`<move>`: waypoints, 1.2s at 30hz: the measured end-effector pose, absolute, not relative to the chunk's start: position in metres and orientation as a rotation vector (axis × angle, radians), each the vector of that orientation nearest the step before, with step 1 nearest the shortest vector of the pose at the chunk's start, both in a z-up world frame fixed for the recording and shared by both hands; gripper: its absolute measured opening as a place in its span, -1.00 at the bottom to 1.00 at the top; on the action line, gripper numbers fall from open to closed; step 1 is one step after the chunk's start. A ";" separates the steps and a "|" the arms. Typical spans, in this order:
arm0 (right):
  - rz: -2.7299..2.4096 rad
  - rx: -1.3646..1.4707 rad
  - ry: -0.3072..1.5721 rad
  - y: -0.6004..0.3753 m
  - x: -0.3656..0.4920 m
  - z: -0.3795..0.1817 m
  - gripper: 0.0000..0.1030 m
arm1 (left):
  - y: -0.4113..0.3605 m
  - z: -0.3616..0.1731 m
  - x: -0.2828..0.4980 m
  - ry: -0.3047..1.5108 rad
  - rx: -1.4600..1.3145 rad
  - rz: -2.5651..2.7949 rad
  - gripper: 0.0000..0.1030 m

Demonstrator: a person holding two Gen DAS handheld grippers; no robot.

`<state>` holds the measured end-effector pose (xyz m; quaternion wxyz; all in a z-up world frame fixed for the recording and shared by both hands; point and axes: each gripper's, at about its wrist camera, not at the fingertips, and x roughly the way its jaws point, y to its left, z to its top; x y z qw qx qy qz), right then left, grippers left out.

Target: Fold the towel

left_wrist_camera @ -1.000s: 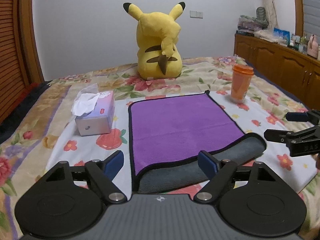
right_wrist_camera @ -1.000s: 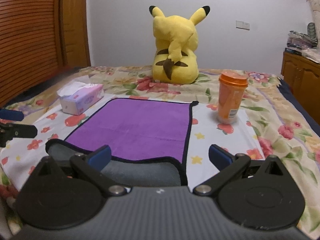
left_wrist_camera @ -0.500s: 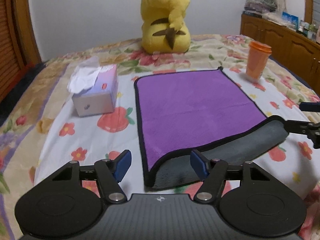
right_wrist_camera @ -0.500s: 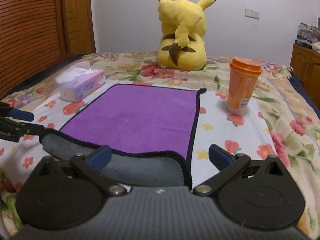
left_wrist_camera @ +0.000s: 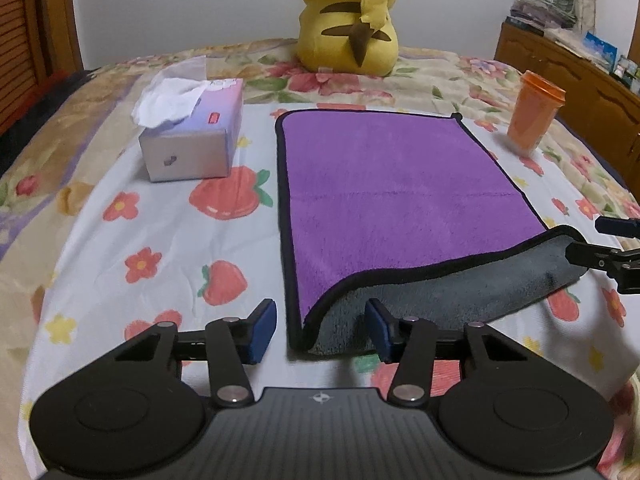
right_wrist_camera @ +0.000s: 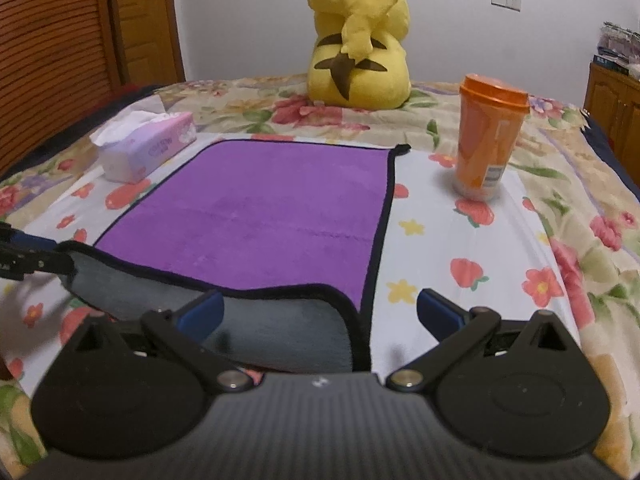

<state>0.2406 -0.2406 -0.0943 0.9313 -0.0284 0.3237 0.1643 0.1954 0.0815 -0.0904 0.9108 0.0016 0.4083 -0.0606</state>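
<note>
Your left tongs [left_wrist_camera: 320, 330] are spread wide at the bottom of the left wrist view, their blue pads straddling the near left corner of the towel [left_wrist_camera: 396, 196] without pinching it. Your right tongs [right_wrist_camera: 320, 312] are spread wide too, in the lower middle of the right wrist view, with the towel's [right_wrist_camera: 264, 216] near right corner between the pads and the left pad against the grey underside. The purple towel lies on the bed [left_wrist_camera: 152, 216] in the middle of both frames, its near edge curled up to show grey.

The tissue box [left_wrist_camera: 192, 140] sits in the upper left of the left view with a white tissue puffing out of its top. The orange cup [right_wrist_camera: 486, 136] stands upright with its lid on, right of the towel; what it holds can't be seen.

Only the right view shows the plush toy's [right_wrist_camera: 360, 40] ears; only the left view shows the wooden cabinet [left_wrist_camera: 568, 76] at the upper right.
</note>
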 end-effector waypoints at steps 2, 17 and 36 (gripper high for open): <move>0.341 -0.048 0.676 -0.242 0.244 -0.097 0.84 | 0.081 -0.092 0.196 0.844 0.011 -0.123 0.00; 0.414 -0.041 0.760 -0.240 0.246 -0.101 0.14 | 0.079 -0.094 0.195 0.829 0.028 -0.118 -0.40; 0.406 -0.024 0.832 -0.253 0.258 -0.109 -0.59 | 0.074 -0.100 0.197 0.841 0.049 -0.117 -0.54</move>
